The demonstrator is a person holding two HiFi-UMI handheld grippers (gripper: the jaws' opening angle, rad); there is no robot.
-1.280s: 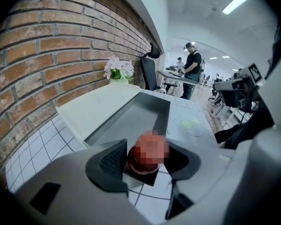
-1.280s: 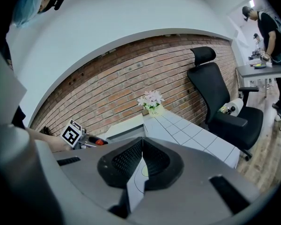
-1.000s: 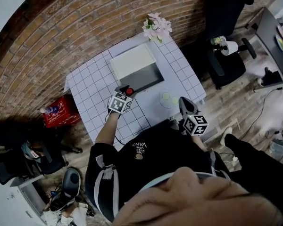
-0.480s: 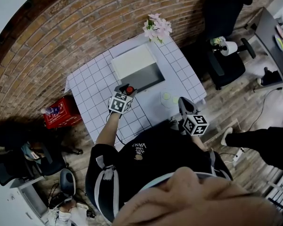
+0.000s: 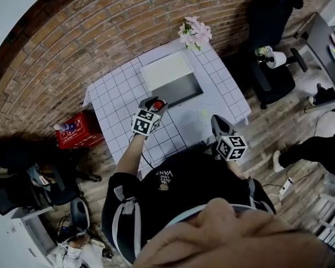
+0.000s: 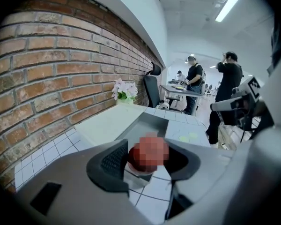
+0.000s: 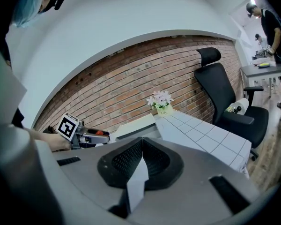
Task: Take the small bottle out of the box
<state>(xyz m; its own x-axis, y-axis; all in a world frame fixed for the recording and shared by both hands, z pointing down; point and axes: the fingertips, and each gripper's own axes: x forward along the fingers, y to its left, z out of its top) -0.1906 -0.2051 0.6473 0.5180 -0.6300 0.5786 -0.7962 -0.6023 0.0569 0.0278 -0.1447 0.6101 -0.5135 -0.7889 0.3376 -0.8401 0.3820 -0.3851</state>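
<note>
Only the left gripper view shows the left gripper fingers clamping the small red-capped bottle; the right gripper fingers sit closed, empty.

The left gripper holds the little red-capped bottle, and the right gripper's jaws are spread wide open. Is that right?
Not quite. The jaws of the right gripper are closed together with nothing between them, as the right gripper view shows. The rest stands: the left gripper does hold the red-capped bottle.
</note>
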